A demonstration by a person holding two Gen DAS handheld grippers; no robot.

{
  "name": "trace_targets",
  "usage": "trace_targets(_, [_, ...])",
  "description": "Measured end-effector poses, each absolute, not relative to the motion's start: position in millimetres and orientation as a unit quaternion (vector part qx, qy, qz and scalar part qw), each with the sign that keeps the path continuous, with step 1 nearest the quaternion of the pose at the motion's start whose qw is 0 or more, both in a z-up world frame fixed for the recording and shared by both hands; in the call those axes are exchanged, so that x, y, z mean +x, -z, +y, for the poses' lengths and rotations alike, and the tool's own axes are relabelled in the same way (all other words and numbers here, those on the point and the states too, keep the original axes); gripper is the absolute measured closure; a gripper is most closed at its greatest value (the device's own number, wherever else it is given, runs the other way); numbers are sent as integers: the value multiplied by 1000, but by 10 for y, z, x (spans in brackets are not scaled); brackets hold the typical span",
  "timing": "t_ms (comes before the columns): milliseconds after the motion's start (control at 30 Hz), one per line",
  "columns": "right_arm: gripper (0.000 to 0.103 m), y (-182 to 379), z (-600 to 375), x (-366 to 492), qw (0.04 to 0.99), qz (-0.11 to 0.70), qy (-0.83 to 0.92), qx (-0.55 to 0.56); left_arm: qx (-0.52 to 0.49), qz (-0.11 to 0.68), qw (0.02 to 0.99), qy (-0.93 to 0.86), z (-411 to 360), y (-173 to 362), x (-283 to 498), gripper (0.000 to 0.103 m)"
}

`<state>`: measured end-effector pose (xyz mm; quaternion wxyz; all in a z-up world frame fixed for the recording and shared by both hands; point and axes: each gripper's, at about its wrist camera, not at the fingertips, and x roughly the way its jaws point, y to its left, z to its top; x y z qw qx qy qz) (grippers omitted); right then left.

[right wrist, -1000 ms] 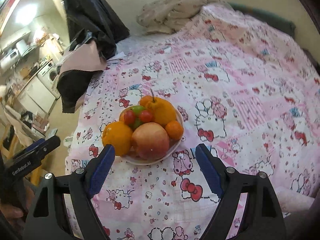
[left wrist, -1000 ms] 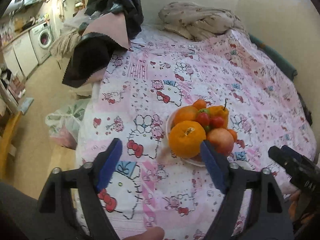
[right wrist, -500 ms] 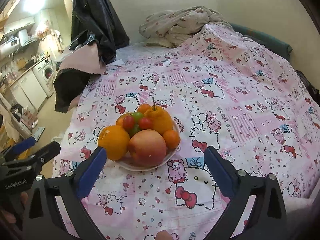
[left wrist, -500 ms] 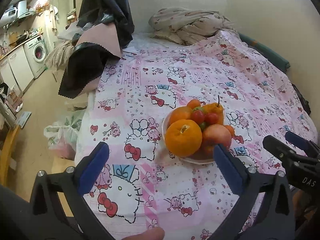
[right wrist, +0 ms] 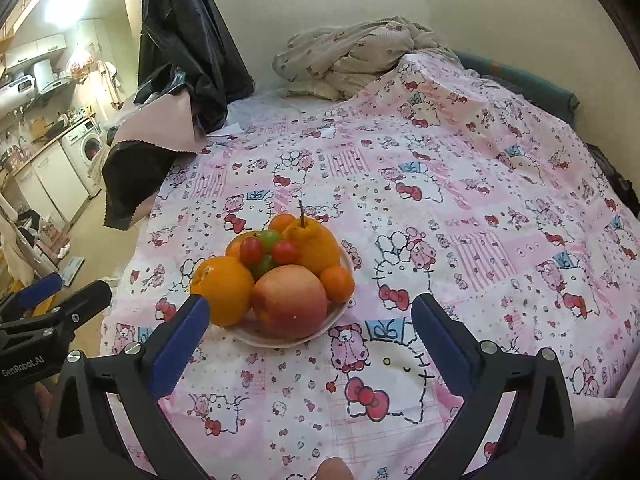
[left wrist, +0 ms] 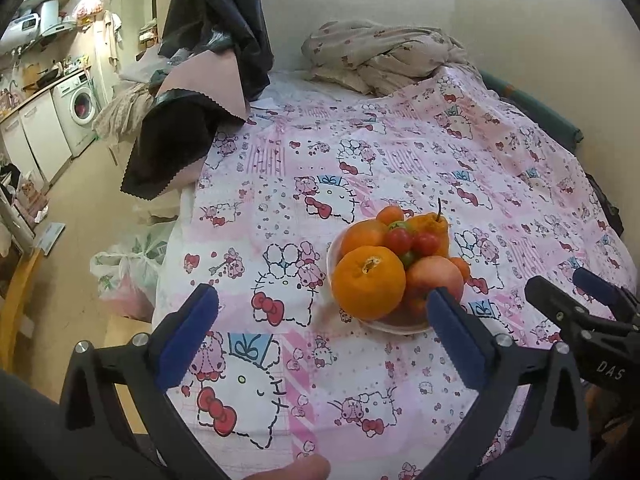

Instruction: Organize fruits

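The left gripper hovered over the bedspread with its blue pads spread wide and nothing between them; the right gripper was likewise empty, its jaws just finishing their opening, no fruit between the pads; both pointed down at a slant toward the same target. That target was a shallow white plate heaped with fruit, resting on the pink cartoon-cat bedspread near its front edge.

From the left gripper the plate lay ahead and to the right, its near rim just beyond the right-hand pad; from the right gripper it lay ahead and to the left, close behind the left-hand pad; the plate thus sat between the two tools, and neither looked clearly nearer.

On the pile, a large orange faced the left side, its stem scar turned upward; a red apple sat at the front on the right gripper's side; small red tomatoes and a green one crowned the middle; a small tangerine sat at the right edge.

The one fruit with a clear long axis was the knobbly, necked citrus at the back; it stood roughly upright, its stem pointing up and slightly away.
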<state>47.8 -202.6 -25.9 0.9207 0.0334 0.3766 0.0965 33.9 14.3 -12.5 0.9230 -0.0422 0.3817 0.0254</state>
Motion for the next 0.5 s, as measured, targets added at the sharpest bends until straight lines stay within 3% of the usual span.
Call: trace_targets(500, [0, 233, -2053, 484, 921, 376, -94, 38, -37, 375, 926, -25, 112, 98, 341, 0])
